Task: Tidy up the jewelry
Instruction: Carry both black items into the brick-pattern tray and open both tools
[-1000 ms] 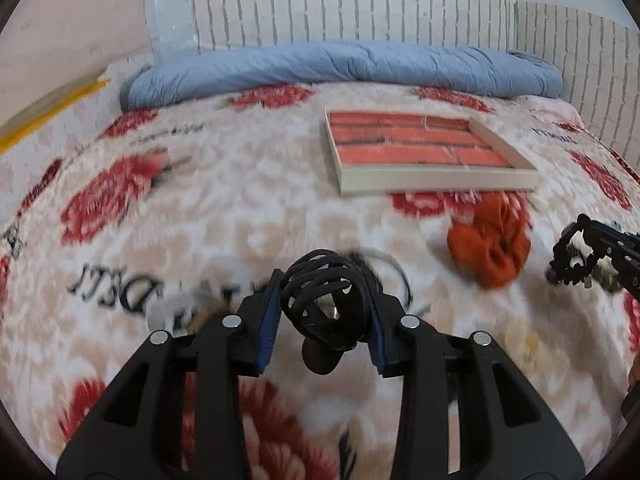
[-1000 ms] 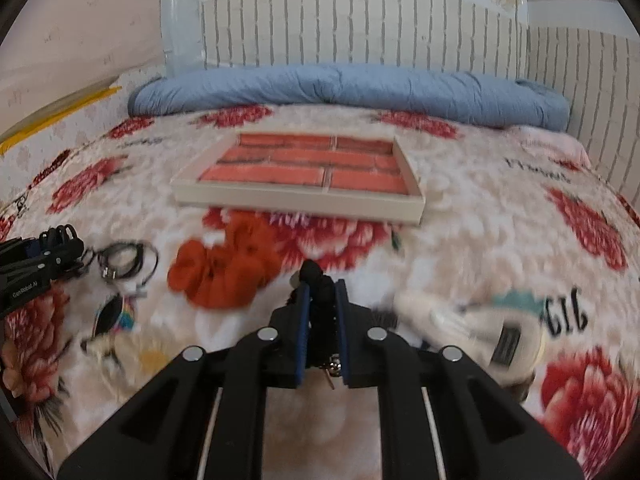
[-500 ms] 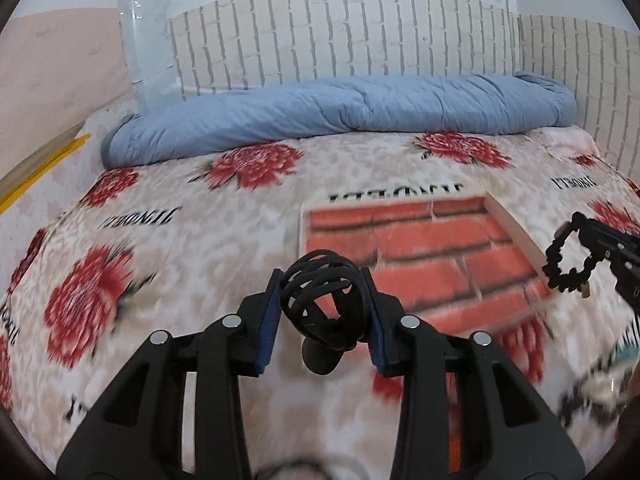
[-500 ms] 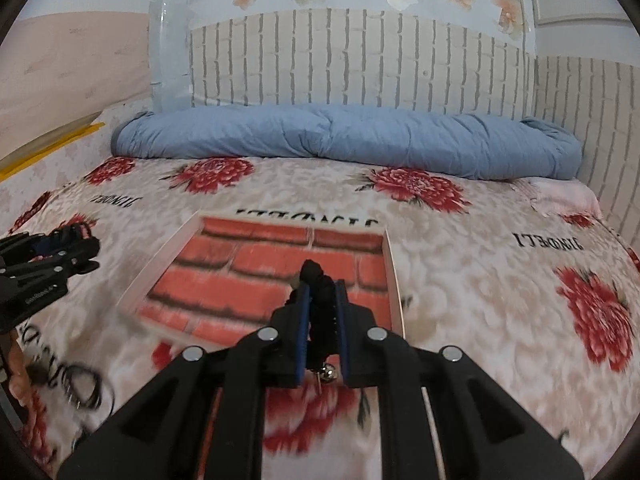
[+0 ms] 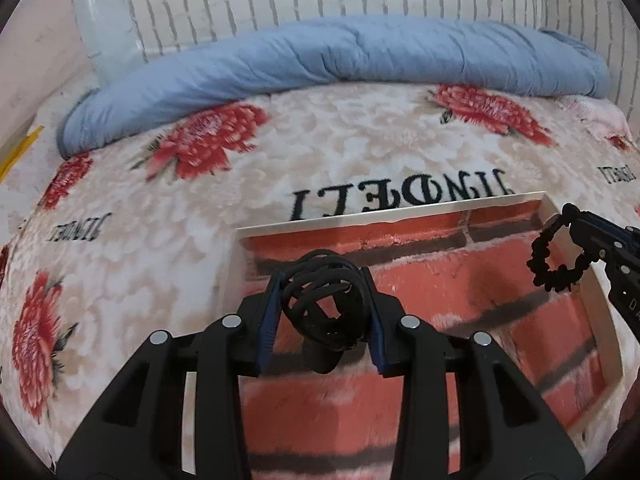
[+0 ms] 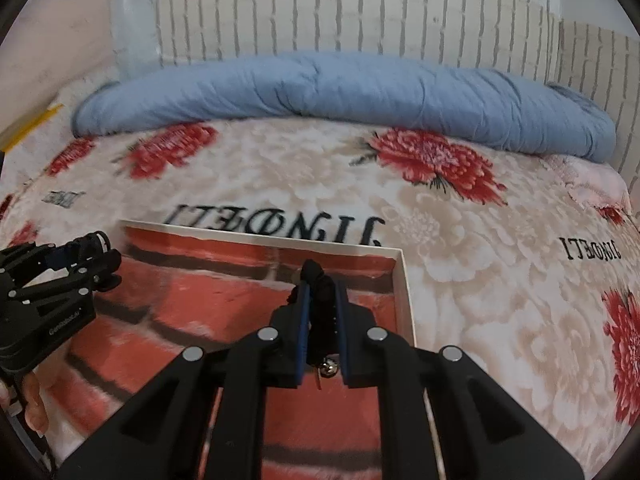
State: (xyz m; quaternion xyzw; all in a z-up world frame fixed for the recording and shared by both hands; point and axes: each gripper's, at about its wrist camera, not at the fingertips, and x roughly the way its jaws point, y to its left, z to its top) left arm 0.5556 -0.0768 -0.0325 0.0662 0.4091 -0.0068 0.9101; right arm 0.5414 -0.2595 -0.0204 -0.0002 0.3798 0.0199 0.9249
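My left gripper (image 5: 322,312) is shut on a bundle of black hair ties (image 5: 324,292) and holds it above the near-left part of the shallow tray (image 5: 390,219), which has a red brick-pattern floor and a white rim. My right gripper (image 6: 321,318) is shut on a black scrunchie-like band (image 6: 318,280) with a small metal bell hanging below it, above the tray's far-right corner (image 6: 402,280). The right gripper and its black band (image 5: 560,256) show at the right of the left wrist view. The left gripper (image 6: 80,256) shows at the left of the right wrist view.
The tray lies on a bed with a cream blanket with red flowers (image 5: 160,240). A rolled blue quilt (image 6: 340,92) lies along the far edge against a white brick-pattern wall. A person's hand (image 6: 32,404) shows at the lower left.
Both grippers have moved forward over the bed, from above the loose items to above the tray. The tray now fills the near view. Both grips are unchanged.
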